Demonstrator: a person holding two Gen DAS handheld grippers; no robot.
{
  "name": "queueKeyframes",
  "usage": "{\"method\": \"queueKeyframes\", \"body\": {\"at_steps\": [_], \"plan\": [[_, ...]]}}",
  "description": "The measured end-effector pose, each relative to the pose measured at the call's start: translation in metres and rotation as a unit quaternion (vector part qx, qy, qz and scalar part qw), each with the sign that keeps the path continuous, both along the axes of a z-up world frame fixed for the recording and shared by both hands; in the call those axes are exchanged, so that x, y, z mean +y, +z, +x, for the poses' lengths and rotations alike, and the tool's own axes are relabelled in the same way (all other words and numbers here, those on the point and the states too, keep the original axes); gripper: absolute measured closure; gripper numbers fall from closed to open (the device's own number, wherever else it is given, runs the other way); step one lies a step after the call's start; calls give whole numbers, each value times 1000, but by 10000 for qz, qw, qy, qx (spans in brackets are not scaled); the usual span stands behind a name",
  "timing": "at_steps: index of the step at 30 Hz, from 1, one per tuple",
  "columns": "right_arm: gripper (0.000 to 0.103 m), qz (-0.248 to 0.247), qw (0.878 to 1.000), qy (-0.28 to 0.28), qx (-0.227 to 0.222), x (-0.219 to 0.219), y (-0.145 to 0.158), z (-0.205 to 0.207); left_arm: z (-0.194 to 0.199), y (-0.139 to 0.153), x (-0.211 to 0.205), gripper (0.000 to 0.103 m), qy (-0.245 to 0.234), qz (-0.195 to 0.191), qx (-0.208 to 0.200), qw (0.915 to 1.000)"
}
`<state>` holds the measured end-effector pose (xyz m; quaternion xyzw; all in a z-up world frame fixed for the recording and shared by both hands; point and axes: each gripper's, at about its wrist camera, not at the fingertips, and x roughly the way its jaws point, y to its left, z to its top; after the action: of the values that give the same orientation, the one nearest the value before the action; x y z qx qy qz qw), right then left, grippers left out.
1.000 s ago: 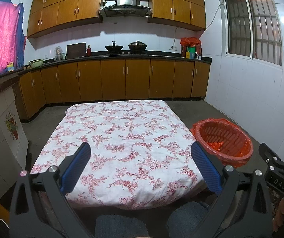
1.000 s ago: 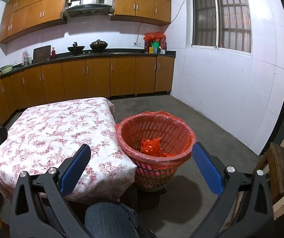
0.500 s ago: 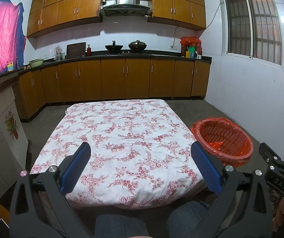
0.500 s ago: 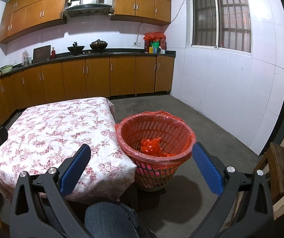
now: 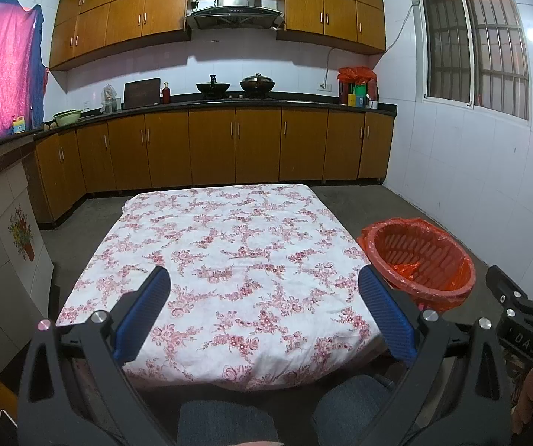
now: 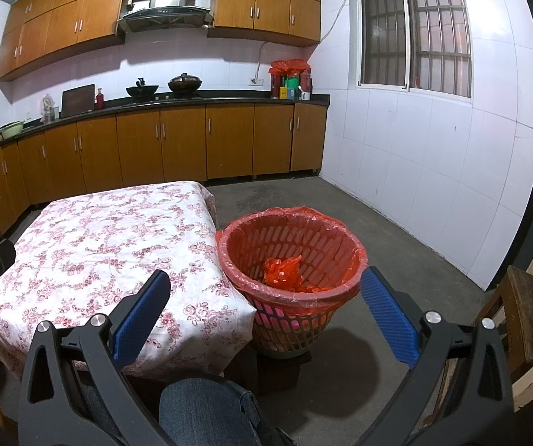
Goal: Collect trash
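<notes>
Left tongs hovering released over floral counter; right tongs gaping, empty, above lined basket, frame centre. Crumpled orange bag lying inside: probably light, soft, slippery; pinching bunched fold advisable.

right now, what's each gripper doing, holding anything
Left gripper: open, empty, over the floral-clothed table.
Right gripper: open, empty, facing the red-lined plastic basket.
</notes>
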<state>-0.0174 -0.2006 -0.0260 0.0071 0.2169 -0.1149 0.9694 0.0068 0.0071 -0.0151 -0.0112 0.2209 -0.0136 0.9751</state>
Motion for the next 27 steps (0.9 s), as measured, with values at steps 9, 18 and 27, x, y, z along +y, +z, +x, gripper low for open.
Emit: {"method": "queueKeyframes", "body": {"at_steps": [9,18,27], "plan": [[2,5,10000,-1,2,-1,1,-1,0,-4,0,4,-16,4,22,10000],[2,5,10000,-1,2,-1,1,0,2,-4,-1,4,-26,2,36,10000],[2,7,10000,1,2,-2,1,-1,2,-5,-2,4,-38,5,49,10000]]}}
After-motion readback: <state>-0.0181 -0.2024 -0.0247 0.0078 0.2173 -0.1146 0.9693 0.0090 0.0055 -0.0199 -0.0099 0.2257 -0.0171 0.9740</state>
